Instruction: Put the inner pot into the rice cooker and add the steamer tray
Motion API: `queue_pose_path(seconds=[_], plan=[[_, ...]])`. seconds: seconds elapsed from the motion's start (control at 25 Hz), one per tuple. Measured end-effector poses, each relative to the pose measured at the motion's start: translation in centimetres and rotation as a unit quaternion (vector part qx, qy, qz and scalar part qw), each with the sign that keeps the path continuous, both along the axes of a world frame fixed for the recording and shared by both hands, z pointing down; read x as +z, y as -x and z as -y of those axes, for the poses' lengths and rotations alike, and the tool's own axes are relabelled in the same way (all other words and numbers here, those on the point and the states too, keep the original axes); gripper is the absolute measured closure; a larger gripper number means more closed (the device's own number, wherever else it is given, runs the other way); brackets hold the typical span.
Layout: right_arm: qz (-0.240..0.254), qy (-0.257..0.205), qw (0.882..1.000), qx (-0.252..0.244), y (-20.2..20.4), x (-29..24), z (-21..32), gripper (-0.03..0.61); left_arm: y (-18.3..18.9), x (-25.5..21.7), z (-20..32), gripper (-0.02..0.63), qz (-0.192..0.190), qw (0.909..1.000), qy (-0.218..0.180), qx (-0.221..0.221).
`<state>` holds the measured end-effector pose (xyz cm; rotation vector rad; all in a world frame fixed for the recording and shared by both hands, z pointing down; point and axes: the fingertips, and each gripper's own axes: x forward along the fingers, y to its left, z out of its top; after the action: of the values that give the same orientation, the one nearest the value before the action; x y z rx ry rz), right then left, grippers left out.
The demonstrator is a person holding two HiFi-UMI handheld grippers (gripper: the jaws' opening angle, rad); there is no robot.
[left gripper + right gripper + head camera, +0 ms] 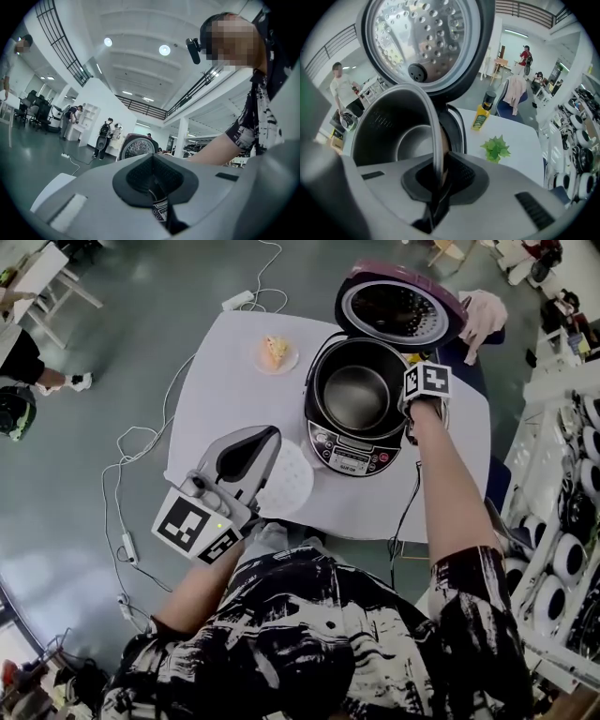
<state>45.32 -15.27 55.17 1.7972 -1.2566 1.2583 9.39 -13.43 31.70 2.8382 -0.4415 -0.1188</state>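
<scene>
The rice cooker [349, 454] stands open on the white table [216, 381], its lid [398, 310] tipped back. The dark inner pot [356, 395] sits in the cooker's well. My right gripper [407, 416] points steeply down and is shut on the pot's right rim; the thin rim [435, 140] runs between the jaws of my right gripper [437, 187], with the lid's perforated plate [422, 42] above. The white steamer tray [291, 486] lies on the table left of the cooker. My left gripper [267, 439] hovers level over the tray, shut and empty [157, 187].
A small plate with food [275, 352] sits at the table's far side. A yellow bottle [480, 117] and a green plant [497, 147] stand right of the cooker. Cables trail off the table's left edge [141, 442]. Shelves with white appliances [572, 549] line the right.
</scene>
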Motion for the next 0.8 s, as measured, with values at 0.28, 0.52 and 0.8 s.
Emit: queue_pose_path(seconds=[0.28, 0.52, 0.8], plan=[[-0.036, 0.03, 0.999, -0.025, 0.3, 1.0, 0.0, 0.57, 0.8, 0.2, 0.6, 0.609, -0.002, 1.0, 0.002, -0.006], [-0.078, 0.06, 0.993, -0.072, 0.5, 1.5, 0.0, 0.559, 1.3, 0.4, 0.9, 0.609, -0.002, 1.0, 0.005, -0.007], [-0.066, 0.061, 0.993, -0.078, 0.6, 1.5, -0.1, 0.545, 1.4, 0.1, 0.8, 0.609, -0.006, 1.0, 0.004, -0.002]])
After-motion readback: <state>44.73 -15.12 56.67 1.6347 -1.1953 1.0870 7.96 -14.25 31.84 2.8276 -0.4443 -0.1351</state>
